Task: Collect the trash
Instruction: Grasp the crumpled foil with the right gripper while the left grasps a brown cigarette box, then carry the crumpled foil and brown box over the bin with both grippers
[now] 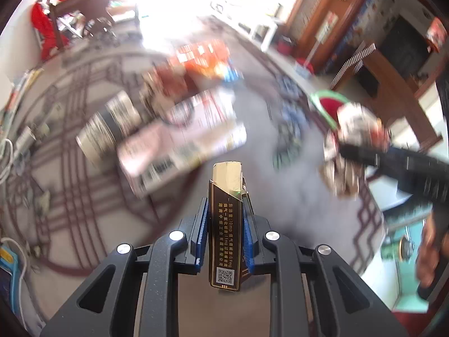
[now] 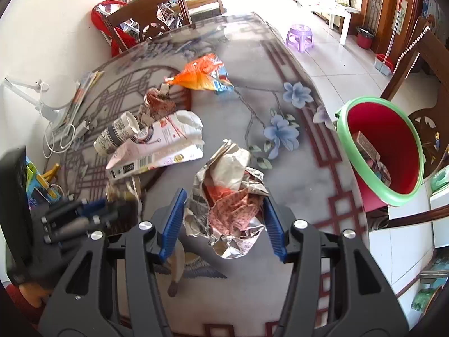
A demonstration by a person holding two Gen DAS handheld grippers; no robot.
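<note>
Above the littered bench (image 2: 294, 168), a crumpled paper wad (image 2: 230, 193) is clamped in the right gripper (image 2: 224, 219), carried clear for the red bin (image 2: 381, 146) nearby; a dark cigarette pack (image 1: 226, 224) is pinched upright in the left gripper (image 1: 226, 238), likewise bin-bound.

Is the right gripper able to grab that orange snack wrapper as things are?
Probably not yet. The right gripper is shut on the crumpled paper wad, so its jaws are full. The orange wrapper lies far across the table, beyond the milk carton.
</note>
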